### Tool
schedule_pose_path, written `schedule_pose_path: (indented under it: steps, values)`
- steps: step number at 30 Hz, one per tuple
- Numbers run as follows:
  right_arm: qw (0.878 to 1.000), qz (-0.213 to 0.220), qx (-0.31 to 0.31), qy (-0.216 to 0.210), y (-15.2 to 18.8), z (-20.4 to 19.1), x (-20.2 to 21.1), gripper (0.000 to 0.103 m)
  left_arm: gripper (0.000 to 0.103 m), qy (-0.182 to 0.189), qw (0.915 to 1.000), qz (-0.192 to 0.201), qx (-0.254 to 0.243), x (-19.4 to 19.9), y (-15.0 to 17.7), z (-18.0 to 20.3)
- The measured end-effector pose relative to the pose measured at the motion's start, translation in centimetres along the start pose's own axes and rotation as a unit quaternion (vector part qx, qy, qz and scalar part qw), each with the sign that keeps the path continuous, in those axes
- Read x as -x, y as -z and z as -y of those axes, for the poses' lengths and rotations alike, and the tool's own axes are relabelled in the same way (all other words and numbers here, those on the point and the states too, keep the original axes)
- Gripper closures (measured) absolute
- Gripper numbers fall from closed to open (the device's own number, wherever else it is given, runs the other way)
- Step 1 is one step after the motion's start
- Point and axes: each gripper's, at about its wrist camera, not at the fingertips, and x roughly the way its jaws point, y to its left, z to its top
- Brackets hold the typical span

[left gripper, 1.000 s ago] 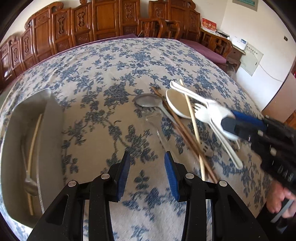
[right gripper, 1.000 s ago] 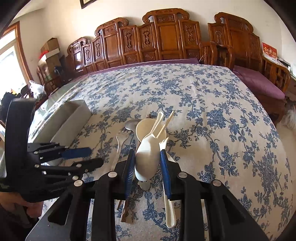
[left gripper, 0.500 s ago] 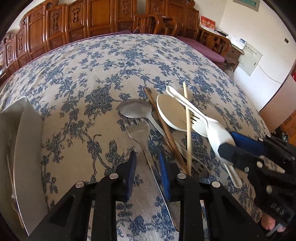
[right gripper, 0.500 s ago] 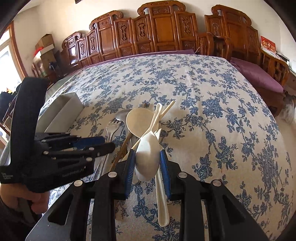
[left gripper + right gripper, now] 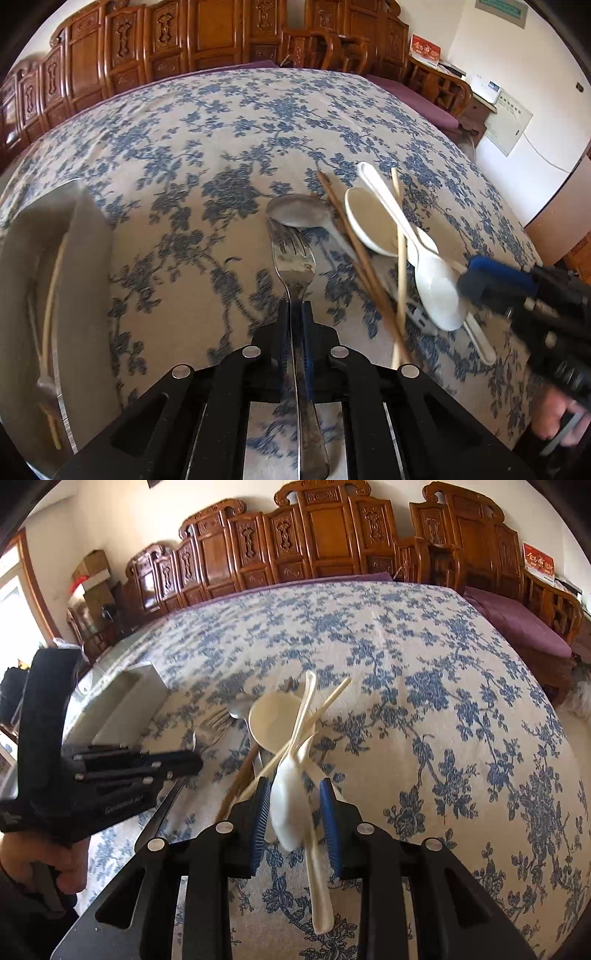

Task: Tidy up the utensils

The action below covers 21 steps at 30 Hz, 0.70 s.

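My left gripper is clamped on the metal fork. My right gripper straddles the white spoon, pads not touching it. Beyond lie chopsticks, a metal spoon; the tray sits far left.

left claw clamping metal fork

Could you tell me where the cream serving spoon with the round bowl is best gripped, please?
Probably by its bowl rim. The cream spoon has its handle buried under the pale chopstick and white spoon; the bowl's far-left edge, beside the dark chopsticks, lies exposed from above.
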Motion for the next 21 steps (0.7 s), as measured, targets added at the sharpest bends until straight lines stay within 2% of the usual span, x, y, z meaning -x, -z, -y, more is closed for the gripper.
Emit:
schedule_pose_path:
  steps: [12, 13, 21]
  values:
    - [1.000, -0.002, 0.020, -0.010, -1.9, -1.4, -1.9, 0.073, 0.098, 0.006, 0.9996, 0.026, 0.006, 2.8, 1.0, -1.7]
    - [1.000, -0.003, 0.024, -0.002, -1.9, -1.5, -2.0, 0.076, 0.098, 0.007, 0.9995, 0.030, 0.006, 3.0, 1.1, -1.8]
    - [0.999, -0.015, 0.040, 0.030, -2.0, -1.5, -3.4, 0.077, 0.098, 0.017, 0.9988, 0.045, 0.004, 3.4, 1.6, -1.6]
